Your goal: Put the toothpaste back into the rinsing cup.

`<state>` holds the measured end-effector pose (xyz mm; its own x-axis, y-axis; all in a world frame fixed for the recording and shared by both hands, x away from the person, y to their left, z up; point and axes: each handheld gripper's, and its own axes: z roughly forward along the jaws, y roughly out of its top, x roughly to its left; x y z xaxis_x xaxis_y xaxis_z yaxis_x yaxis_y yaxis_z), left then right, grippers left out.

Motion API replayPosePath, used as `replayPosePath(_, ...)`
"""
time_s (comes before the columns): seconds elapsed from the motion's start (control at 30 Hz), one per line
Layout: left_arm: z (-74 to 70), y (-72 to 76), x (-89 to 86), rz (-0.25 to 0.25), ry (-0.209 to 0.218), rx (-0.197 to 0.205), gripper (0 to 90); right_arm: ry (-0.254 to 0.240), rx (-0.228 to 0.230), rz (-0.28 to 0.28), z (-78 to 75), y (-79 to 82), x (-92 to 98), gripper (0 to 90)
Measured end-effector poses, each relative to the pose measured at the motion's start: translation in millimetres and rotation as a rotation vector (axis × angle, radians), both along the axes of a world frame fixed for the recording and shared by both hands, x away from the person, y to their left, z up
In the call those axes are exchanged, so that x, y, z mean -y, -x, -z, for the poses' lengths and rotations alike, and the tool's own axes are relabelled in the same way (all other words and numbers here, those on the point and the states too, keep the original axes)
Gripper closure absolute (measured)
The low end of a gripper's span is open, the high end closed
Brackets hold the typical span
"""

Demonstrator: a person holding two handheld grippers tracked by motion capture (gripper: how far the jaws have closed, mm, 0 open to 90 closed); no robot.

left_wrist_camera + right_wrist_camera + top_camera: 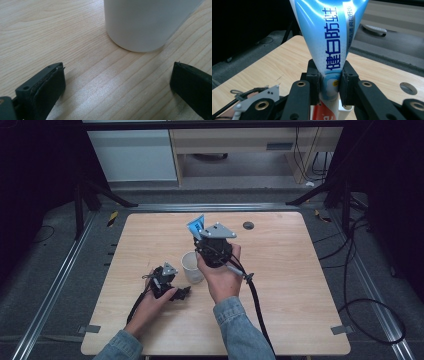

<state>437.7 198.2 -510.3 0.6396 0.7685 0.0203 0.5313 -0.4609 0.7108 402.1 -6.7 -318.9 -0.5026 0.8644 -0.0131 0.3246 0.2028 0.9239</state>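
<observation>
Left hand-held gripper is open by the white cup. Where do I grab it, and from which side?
Grip the white cup low on its wall, coming in level from the left hand-held gripper side. It stands upright, its round wall fits between the open jaws, and the toothpaste tube occupies the space above its rim.

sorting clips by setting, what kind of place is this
Probably a lab or workshop recording station, not a home. A bare wooden table stands between metal floor rails and black stands, with cables trailing across the grey floor. On it, only a white cup and a toothpaste tube.
</observation>
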Motion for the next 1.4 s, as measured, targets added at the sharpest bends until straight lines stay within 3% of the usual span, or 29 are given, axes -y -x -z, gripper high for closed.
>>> replayPosePath(0.57, -0.4, -0.3, -0.5, 0.007, -0.008, -0.001, 0.0, -0.065, 0.042, 0.004, 4.7, -15.6, -16.4, 73.3)
replayPosePath(0.73, -0.4, -0.3, -0.6, 0.007, -0.008, 0.0, 0.0, -0.088, 0.078, -0.008, 9.2, -18.7, -23.1, 73.3)
replayPosePath(1.4, -0.2, -0.3, -0.3, 0.004, -0.005, 0.002, 0.0, -0.094, 0.072, -0.002, 32.5, -28.0, -31.3, 73.3)
